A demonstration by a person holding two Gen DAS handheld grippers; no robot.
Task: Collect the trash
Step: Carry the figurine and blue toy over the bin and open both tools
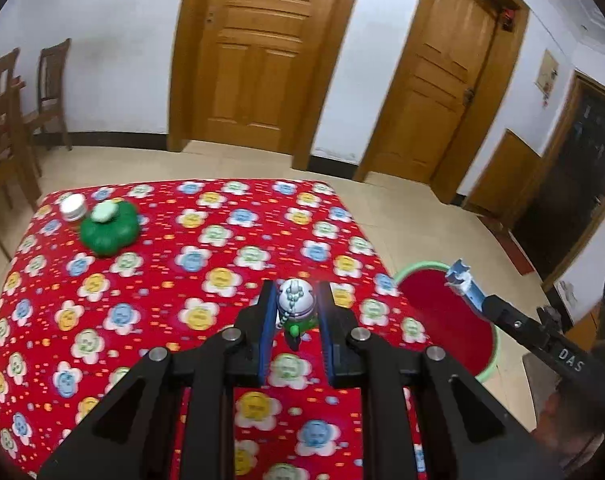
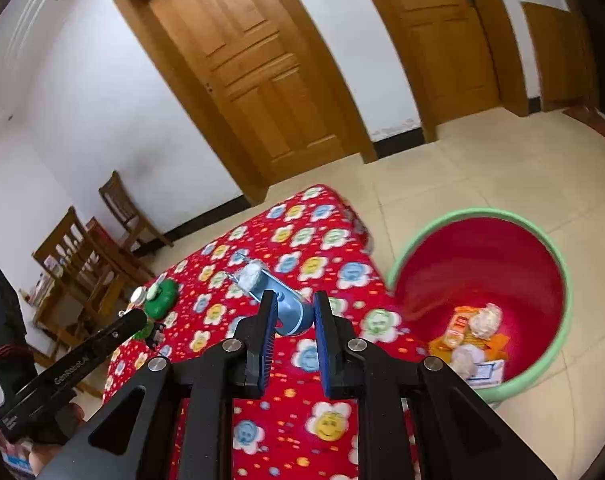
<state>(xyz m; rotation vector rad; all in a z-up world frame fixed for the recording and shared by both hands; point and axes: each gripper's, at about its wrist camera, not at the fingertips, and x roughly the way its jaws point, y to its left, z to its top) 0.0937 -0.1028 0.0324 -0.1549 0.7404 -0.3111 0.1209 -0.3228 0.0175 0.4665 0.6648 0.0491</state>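
My left gripper [image 1: 296,287] is shut on a small toy keychain [image 1: 295,300] with a whitish dome, a bead chain and a green lower part, held above the red flowered tablecloth [image 1: 190,264]. My right gripper [image 2: 294,297] is shut on a light blue plastic piece [image 2: 288,318] whose far end carries a white fuzzy pad [image 2: 251,274]. A red bin with a green rim [image 2: 398,264] stands on the floor to the right of the table, with wrappers and crumpled paper [image 2: 472,336] at its bottom. In the left wrist view the right gripper [image 1: 487,303] holds the blue piece [image 1: 460,278] over the bin's rim [image 1: 418,267].
A green lobed object [image 1: 109,228] with a pale lid and a small white jar [image 1: 73,207] sit at the table's far left corner. Wooden chairs [image 1: 50,92] stand by the left wall. Two wooden doors [image 1: 262,56] face the table across tiled floor [image 2: 482,168].
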